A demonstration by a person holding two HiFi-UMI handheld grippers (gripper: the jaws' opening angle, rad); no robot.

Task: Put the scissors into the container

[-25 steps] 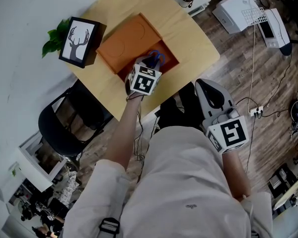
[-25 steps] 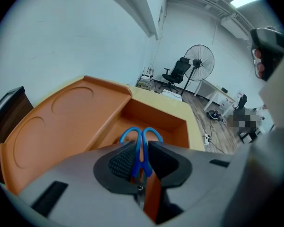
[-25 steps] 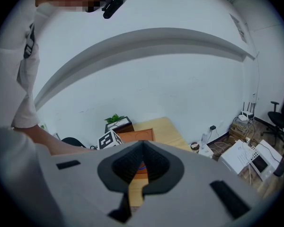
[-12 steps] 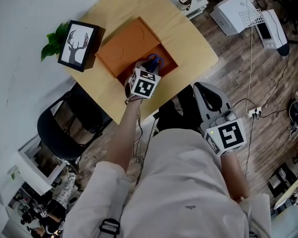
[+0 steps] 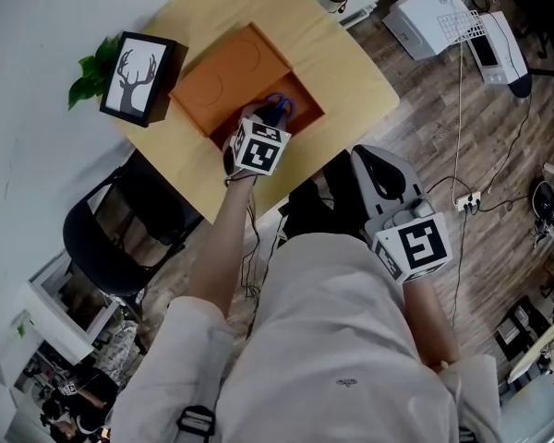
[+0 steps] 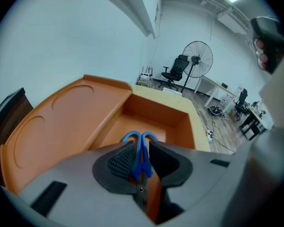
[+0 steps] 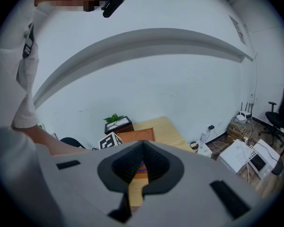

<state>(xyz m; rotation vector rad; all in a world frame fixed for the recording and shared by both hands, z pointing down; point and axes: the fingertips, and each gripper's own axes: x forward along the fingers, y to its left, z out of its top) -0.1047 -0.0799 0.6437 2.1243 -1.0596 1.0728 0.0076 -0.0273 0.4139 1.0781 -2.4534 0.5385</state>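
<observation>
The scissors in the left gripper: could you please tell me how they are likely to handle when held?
Probably stiff: the scissors hold straight while the left gripper is shut on their blue handles. Likely light, as they look slim. The smooth handles might slip or twist in that grip above the orange container.

Deer picture [image 5: 137, 74], plant [image 5: 86, 70], black chair [image 5: 111, 247], wooden table [image 5: 343, 63]

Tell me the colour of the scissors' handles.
Blue. The scissors show best in the left gripper view, clamped in the left tongs.
</observation>
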